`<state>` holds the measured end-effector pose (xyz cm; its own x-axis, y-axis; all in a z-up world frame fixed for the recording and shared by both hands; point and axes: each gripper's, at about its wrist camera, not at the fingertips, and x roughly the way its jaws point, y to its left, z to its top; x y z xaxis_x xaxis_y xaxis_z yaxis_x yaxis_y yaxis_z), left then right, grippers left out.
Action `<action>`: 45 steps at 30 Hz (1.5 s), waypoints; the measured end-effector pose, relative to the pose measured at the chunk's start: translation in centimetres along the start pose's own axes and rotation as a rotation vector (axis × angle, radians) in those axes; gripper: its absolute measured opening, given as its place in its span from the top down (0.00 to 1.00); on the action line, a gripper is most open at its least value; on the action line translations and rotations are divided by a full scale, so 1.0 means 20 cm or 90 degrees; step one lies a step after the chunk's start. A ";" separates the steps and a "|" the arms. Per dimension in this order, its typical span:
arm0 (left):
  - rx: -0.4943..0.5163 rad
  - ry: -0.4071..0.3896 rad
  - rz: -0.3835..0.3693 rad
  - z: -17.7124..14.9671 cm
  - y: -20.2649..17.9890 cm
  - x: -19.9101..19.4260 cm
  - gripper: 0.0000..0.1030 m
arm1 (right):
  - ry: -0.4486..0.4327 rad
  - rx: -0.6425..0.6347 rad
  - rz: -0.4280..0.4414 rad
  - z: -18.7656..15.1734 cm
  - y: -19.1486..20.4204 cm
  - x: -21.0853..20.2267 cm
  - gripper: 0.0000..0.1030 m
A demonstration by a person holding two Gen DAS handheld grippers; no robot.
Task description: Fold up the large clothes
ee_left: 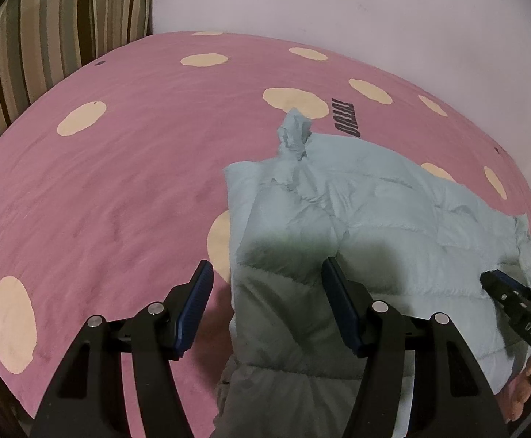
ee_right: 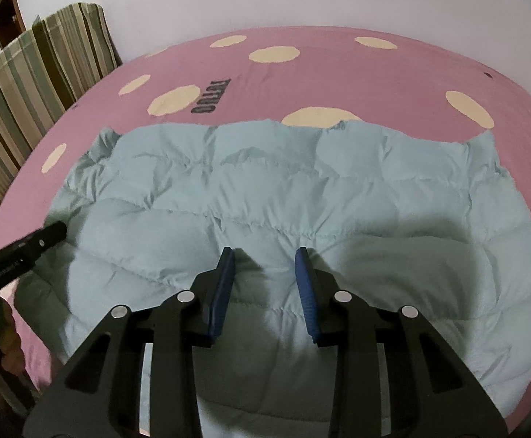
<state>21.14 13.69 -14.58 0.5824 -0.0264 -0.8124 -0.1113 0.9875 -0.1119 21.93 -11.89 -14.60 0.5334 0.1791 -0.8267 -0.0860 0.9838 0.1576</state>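
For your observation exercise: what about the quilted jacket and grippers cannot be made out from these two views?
- Jacket near hem: both views, hidden behind gripper bodies, cut by the bottom edge.
- Right gripper jaws: left view, only its tip shows.
- Bed cover lettering: too small, upside down.

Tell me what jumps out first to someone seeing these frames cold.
The pale blue quilted puffer jacket spread across the bed, filling most of the right wrist view. Under it, the pink bedspread with big cream dots, and a striped pillow propped at the far left against the wall. Both grippers hover open over the jacket's near edge: left gripper at its left side, right gripper over the middle.
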 end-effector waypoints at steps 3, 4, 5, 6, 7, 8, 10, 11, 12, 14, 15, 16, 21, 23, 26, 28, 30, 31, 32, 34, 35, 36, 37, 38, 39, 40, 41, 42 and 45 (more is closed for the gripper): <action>0.003 0.002 0.000 0.00 -0.01 0.01 0.40 | 0.011 -0.005 -0.009 -0.01 0.01 0.03 0.67; 0.004 0.002 0.001 0.00 -0.02 0.02 0.40 | 0.014 -0.007 -0.012 -0.01 0.01 0.04 0.67; 0.006 0.003 0.001 0.01 -0.02 0.02 0.40 | 0.019 -0.010 -0.017 -0.02 0.01 0.05 0.67; 0.007 0.004 0.002 0.01 -0.03 0.02 0.40 | 0.023 -0.015 -0.023 -0.02 0.02 0.06 0.67; 0.008 0.004 0.001 0.01 -0.03 0.03 0.40 | 0.026 -0.019 -0.028 -0.02 0.03 0.07 0.67; 0.009 0.005 0.001 0.01 -0.03 0.03 0.40 | 0.028 -0.024 -0.033 -0.03 0.03 0.08 0.67; 0.012 0.007 0.001 0.01 -0.04 0.04 0.40 | 0.031 -0.031 -0.043 -0.04 0.05 0.10 0.67; 0.012 0.008 0.001 0.01 -0.04 0.04 0.40 | 0.033 -0.034 -0.048 -0.04 0.05 0.11 0.67; 0.013 0.008 0.000 0.02 -0.04 0.04 0.40 | 0.034 -0.035 -0.050 -0.04 0.06 0.12 0.67; 0.016 0.010 -0.001 0.02 -0.04 0.05 0.40 | 0.034 -0.041 -0.057 -0.05 0.07 0.13 0.67; 0.017 0.011 -0.002 0.03 -0.05 0.06 0.40 | 0.033 -0.043 -0.059 -0.06 0.07 0.14 0.67; 0.018 0.012 -0.002 0.03 -0.05 0.06 0.40 | 0.033 -0.045 -0.061 -0.06 0.07 0.14 0.67; 0.030 0.018 -0.008 0.05 -0.09 0.08 0.40 | 0.028 -0.051 -0.069 -0.07 0.08 0.15 0.67; 0.031 0.023 -0.009 0.05 -0.09 0.10 0.39 | 0.027 -0.053 -0.071 -0.07 0.09 0.15 0.67; 0.030 0.032 -0.014 0.05 -0.09 0.12 0.36 | 0.024 -0.055 -0.073 -0.07 0.09 0.15 0.67; 0.026 0.036 -0.017 0.05 -0.09 0.13 0.35 | 0.023 -0.055 -0.072 -0.08 0.09 0.15 0.67; 0.024 0.044 -0.024 0.05 -0.09 0.15 0.33 | 0.021 -0.055 -0.073 -0.08 0.09 0.15 0.67; 0.025 0.050 -0.028 0.05 -0.10 0.16 0.29 | 0.021 -0.056 -0.073 -0.08 0.09 0.15 0.67; 0.028 0.056 -0.031 0.05 -0.10 0.18 0.28 | 0.020 -0.056 -0.073 -0.08 0.09 0.15 0.67; 0.030 0.061 -0.031 0.05 -0.10 0.20 0.25 | 0.019 -0.056 -0.072 -0.08 0.08 0.15 0.67; 0.027 0.065 -0.035 0.05 -0.10 0.22 0.25 | 0.018 -0.056 -0.072 -0.08 0.08 0.15 0.67; 0.024 0.068 -0.039 0.05 -0.10 0.22 0.24 | 0.018 -0.055 -0.072 -0.08 0.08 0.15 0.67; 0.019 0.072 -0.043 0.06 -0.10 0.24 0.23 | 0.017 -0.055 -0.072 -0.08 0.09 0.15 0.67; 0.012 0.079 -0.050 0.06 -0.09 0.25 0.22 | 0.017 -0.055 -0.073 -0.08 0.09 0.15 0.67; 0.010 0.081 -0.053 0.06 -0.09 0.26 0.22 | 0.016 -0.055 -0.073 -0.08 0.09 0.15 0.67; 0.009 0.081 -0.056 0.06 -0.09 0.27 0.22 | 0.016 -0.055 -0.073 -0.08 0.09 0.15 0.67; 0.012 0.082 -0.056 0.06 -0.09 0.27 0.22 | 0.015 -0.055 -0.073 -0.08 0.09 0.15 0.67; 0.017 0.083 -0.055 0.06 -0.10 0.28 0.23 | 0.014 -0.055 -0.073 -0.08 0.09 0.15 0.67; 0.027 0.085 -0.057 0.06 -0.10 0.28 0.42 | 0.012 -0.056 -0.073 -0.08 0.09 0.15 0.67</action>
<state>25.52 11.65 -18.25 0.4758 -0.1328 -0.8695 -0.0283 0.9857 -0.1661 22.02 -9.59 -17.78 0.5279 0.0647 -0.8468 -0.0995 0.9949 0.0139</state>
